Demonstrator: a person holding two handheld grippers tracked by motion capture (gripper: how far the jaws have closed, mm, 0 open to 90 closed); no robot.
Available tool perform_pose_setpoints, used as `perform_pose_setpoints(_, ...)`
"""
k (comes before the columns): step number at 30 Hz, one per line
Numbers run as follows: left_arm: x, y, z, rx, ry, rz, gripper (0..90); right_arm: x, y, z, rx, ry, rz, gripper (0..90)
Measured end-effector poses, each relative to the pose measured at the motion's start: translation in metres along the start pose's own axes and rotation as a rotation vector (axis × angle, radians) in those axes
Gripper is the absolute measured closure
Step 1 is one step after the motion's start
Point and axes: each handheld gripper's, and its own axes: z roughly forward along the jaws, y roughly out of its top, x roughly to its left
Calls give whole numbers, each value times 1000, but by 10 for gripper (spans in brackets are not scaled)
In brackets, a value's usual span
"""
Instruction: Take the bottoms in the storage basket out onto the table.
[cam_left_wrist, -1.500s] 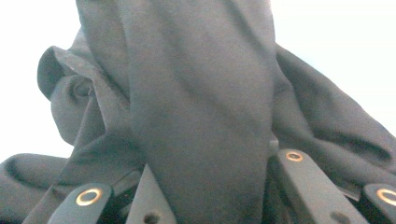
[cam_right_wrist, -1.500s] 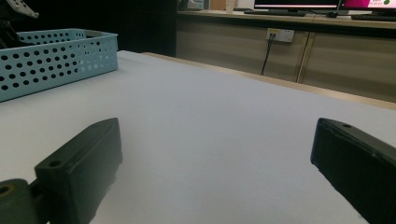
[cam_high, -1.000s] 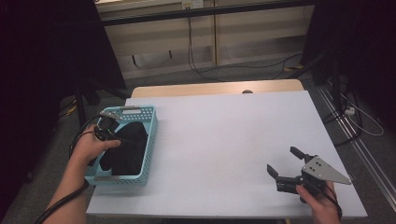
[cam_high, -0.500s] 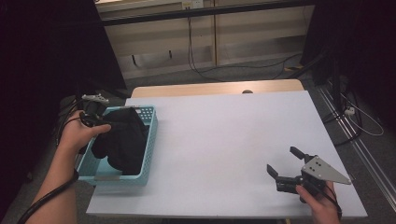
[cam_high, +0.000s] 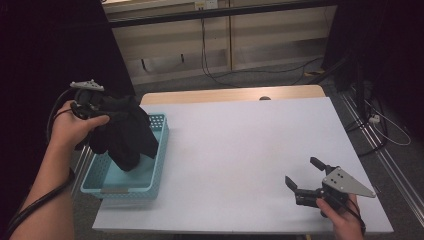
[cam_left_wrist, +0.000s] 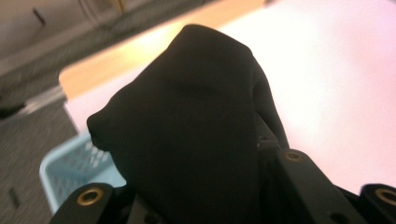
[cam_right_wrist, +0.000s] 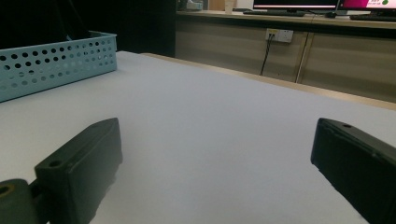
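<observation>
A black cloth (cam_high: 125, 134) hangs bunched from my left gripper (cam_high: 112, 113), which is shut on its upper part above the left edge of the table. In the left gripper view the cloth (cam_left_wrist: 196, 116) bulges up between the two black jaws of the left gripper (cam_left_wrist: 196, 186). Its lower end dangles over the light blue perforated basket (cam_high: 161, 150). My right gripper (cam_high: 301, 171) rests low near the table's front right corner, open, with nothing between its jaws (cam_right_wrist: 215, 144).
The white table (cam_high: 240, 135) stretches between the basket and the right gripper. The basket (cam_right_wrist: 56, 60) stands at the table's left edge. A wooden strip runs along the far edge, with cables on the floor behind it.
My left hand has risen with the black cloth, pulling most of it up out of the basket. The right gripper has stayed put.
</observation>
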Motion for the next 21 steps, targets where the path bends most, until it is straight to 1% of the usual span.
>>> perform_pose_setpoints(1, -6, 11, -4, -30, -9, 15, 721, 0, 0, 0, 0, 0, 1, 15)
perform_pose_setpoints(2, -10, 17, -6, -44, -3, 26, 721, 0, 0, 0, 1, -1, 3, 15)
perform_pose_setpoints(4, -18, 27, -7, -81, -17, 31, 721, -1, 0, 0, 2, -3, 1, 15)
perform_pose_setpoints(5, -18, 27, -7, -81, -17, 31, 721, -1, 0, 0, 2, -3, 1, 15)
perform_pose_setpoints(6, -22, 31, -6, -98, -17, 34, 721, -1, 0, 0, 1, -5, 0, 15)
perform_pose_setpoints(7, -31, 39, -4, -129, -17, 37, 721, -1, 0, 0, 2, -5, -1, 15)
perform_pose_setpoints(8, -36, 42, -2, -150, -18, 41, 720, -1, 0, 0, 2, -4, -1, 15)
perform_pose_setpoints(9, -36, 42, -2, -150, -18, 41, 720, -1, 0, 0, 2, -4, -1, 15)
perform_pose_setpoints(10, -41, 45, 2, -171, -35, 42, 720, -1, 0, 0, 1, -4, 1, 15)
perform_pose_setpoints(11, -52, 51, 9, -174, -61, 59, 720, -1, 0, 0, 0, -4, -2, 15)
perform_pose_setpoints(12, -52, 51, 9, -174, -61, 59, 720, -1, 0, 0, 0, -4, -2, 15)
perform_pose_setpoints(14, -64, 56, 19, -172, -95, 81, 719, -1, 0, -1, 1, -3, -4, 15)
perform_pose_setpoints(15, -70, 58, 23, -169, -109, 89, 719, -1, 0, -1, 1, -4, -3, 15)
perform_pose_setpoints(16, -83, 62, 32, -167, -139, 112, 719, -2, 0, -1, 3, -4, -3, 15)
perform_pose_setpoints(17, -89, 63, 37, -162, -159, 117, 719, -2, 0, -1, 3, -5, -3, 15)
perform_pose_setpoints(18, -89, 63, 37, -162, -159, 117, 719, -2, 0, -1, 3, -5, -3, 15)
perform_pose_setpoints(20, -101, 65, 47, -147, -183, 138, 718, -2, 0, -1, 1, -4, -2, 15)
perform_pose_setpoints(21, -112, 66, 56, -136, -210, 154, 718, -2, -1, -1, 4, 0, 2, 15)
